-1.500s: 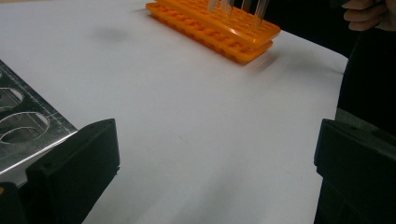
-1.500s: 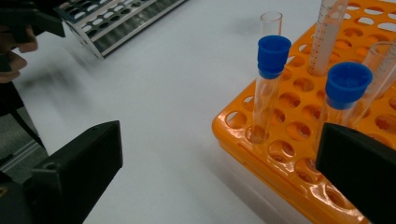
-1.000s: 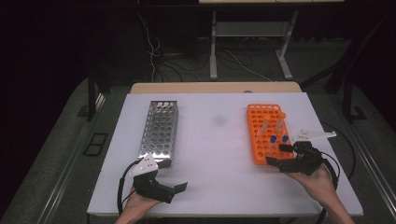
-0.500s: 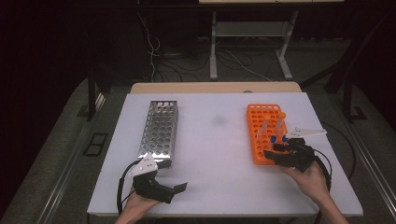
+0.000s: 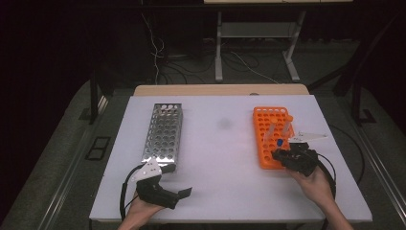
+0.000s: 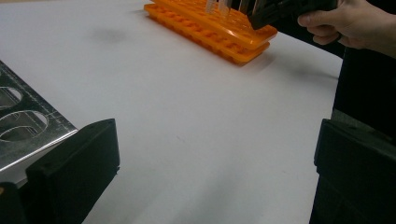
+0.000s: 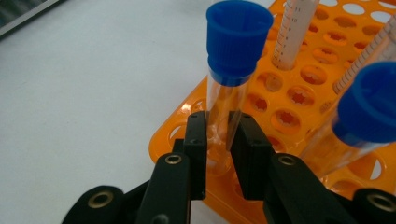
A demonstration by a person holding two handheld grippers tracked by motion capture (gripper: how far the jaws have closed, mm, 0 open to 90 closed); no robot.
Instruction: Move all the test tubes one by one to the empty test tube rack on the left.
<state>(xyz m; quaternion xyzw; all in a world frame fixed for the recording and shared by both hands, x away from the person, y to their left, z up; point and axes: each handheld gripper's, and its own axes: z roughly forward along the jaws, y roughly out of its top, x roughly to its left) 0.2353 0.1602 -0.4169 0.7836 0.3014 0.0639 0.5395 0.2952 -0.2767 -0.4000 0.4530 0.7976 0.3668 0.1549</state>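
An orange tube rack (image 5: 265, 129) lies at the table's right and a metal rack (image 5: 163, 134) at the left. My right gripper (image 7: 218, 144) is at the orange rack's near end. Its jaws have just been closing and now press on a clear tube with a blue cap (image 7: 229, 88) that stands upright in the rack (image 7: 289, 98). A second blue-capped tube (image 7: 364, 107) leans at the right, and an uncapped graduated tube (image 7: 292, 32) stands behind. My left gripper (image 5: 184, 191) rests open near the front edge with nothing between its jaws, just below the metal rack (image 6: 23, 126).
The white table (image 5: 220, 158) has bare room between the two racks. In the left gripper view the orange rack (image 6: 219, 32) and the other hand's gripper (image 6: 280, 9) show at the far side. Cables trail from both grippers toward the front edge.
My right gripper has edged in over the orange rack's near end and its jaws have shut on the blue-capped tube. The left hand has kept still.
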